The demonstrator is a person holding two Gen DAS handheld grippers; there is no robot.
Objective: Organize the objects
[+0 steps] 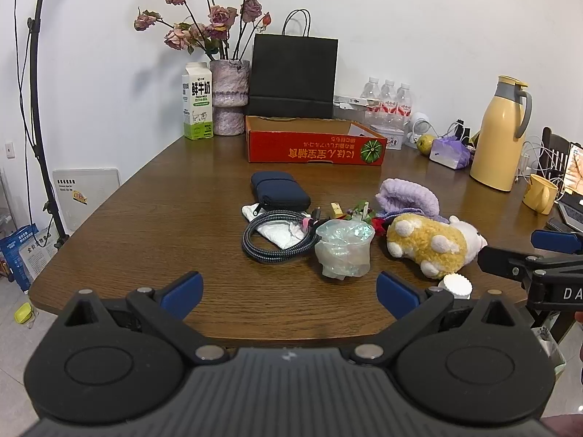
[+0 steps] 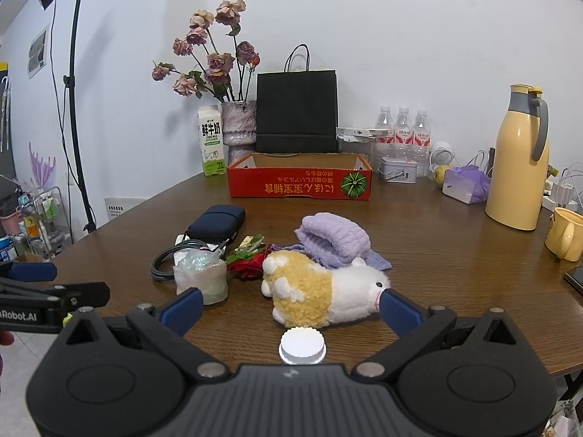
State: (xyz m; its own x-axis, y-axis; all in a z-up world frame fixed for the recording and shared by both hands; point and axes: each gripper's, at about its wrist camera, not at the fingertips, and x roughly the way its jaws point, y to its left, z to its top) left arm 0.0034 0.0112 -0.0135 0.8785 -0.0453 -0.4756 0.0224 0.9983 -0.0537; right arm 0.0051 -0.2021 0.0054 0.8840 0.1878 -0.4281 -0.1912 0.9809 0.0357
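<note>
A pile of loose things lies mid-table: a yellow-and-white plush toy (image 2: pixel 320 291), a purple knit cloth (image 2: pixel 333 240), a crumpled clear plastic bag (image 2: pixel 200 276), a coiled braided cable (image 1: pixel 277 238), a navy pouch (image 1: pixel 278 189), a red artificial rose (image 2: pixel 247 267) and a white ribbed cap (image 2: pixel 302 346). An open red cardboard box (image 2: pixel 298 182) stands behind them. My left gripper (image 1: pixel 289 291) is open and empty, near the table's front edge before the bag (image 1: pixel 344 251). My right gripper (image 2: pixel 291 309) is open and empty, its fingers either side of the cap, close to the plush toy.
Along the back wall stand a milk carton (image 2: pixel 212 142), a vase of dried roses (image 2: pixel 238 127), a black paper bag (image 2: pixel 297 109), water bottles (image 2: pixel 402 127) and a small tin (image 2: pixel 398 171). A yellow thermos (image 2: pixel 519 160) and yellow mug (image 2: pixel 566 233) stand at the right.
</note>
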